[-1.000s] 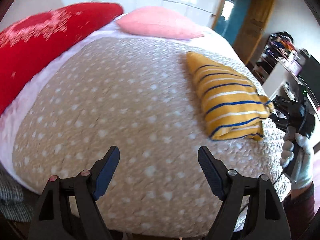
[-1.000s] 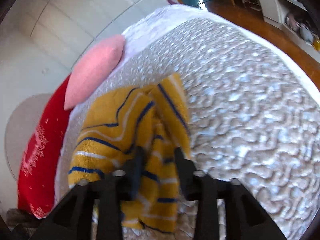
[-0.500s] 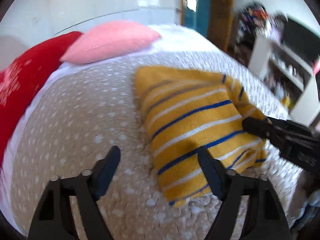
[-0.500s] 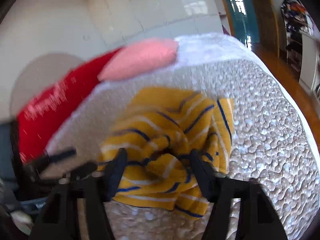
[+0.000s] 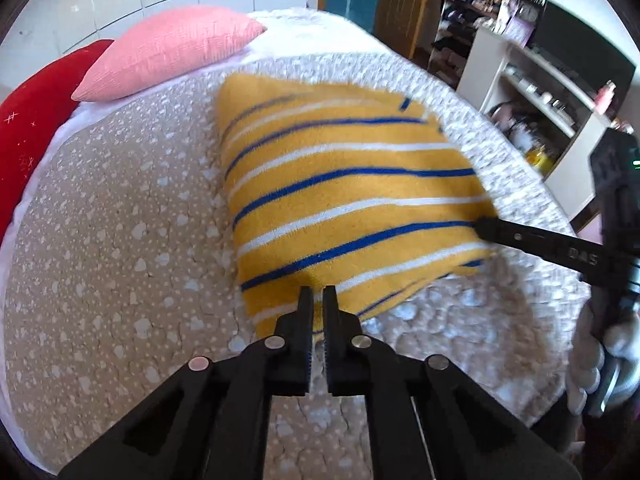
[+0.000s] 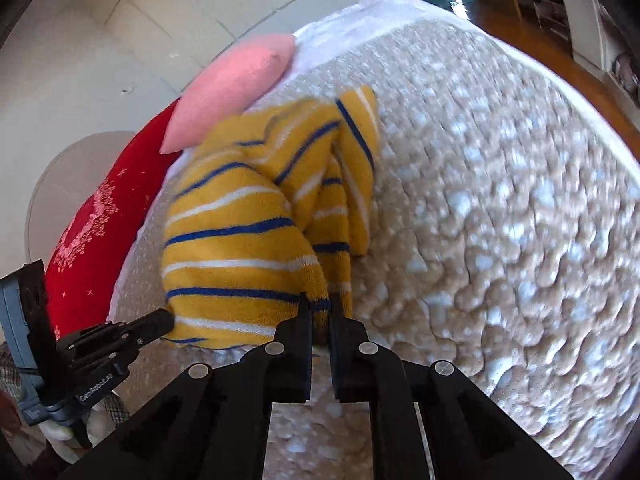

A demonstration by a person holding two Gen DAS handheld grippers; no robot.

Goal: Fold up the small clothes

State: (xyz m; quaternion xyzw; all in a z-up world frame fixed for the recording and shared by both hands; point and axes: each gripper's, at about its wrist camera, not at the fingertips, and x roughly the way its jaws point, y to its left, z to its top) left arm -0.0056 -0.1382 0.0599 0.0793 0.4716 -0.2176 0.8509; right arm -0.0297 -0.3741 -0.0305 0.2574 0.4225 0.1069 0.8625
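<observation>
My left gripper (image 5: 318,294) has just closed its jaws on the near edge of the yellow striped garment (image 5: 344,196), which lies on the bed (image 5: 120,240) with its dotted quilt, the pink pillow (image 5: 172,52) off at 11 o'clock. My right gripper (image 6: 320,308) has likewise just closed, its jaws pinching a bunched corner of the same cloth at 3 o'clock from my left. It looks soft, light and fuzzy knit, limp rather than stiff, so I judge it will sag and stretch between 2 holds. Hems and corners grip best; I think pinching 1 layer alone would let the fold slide apart.
</observation>
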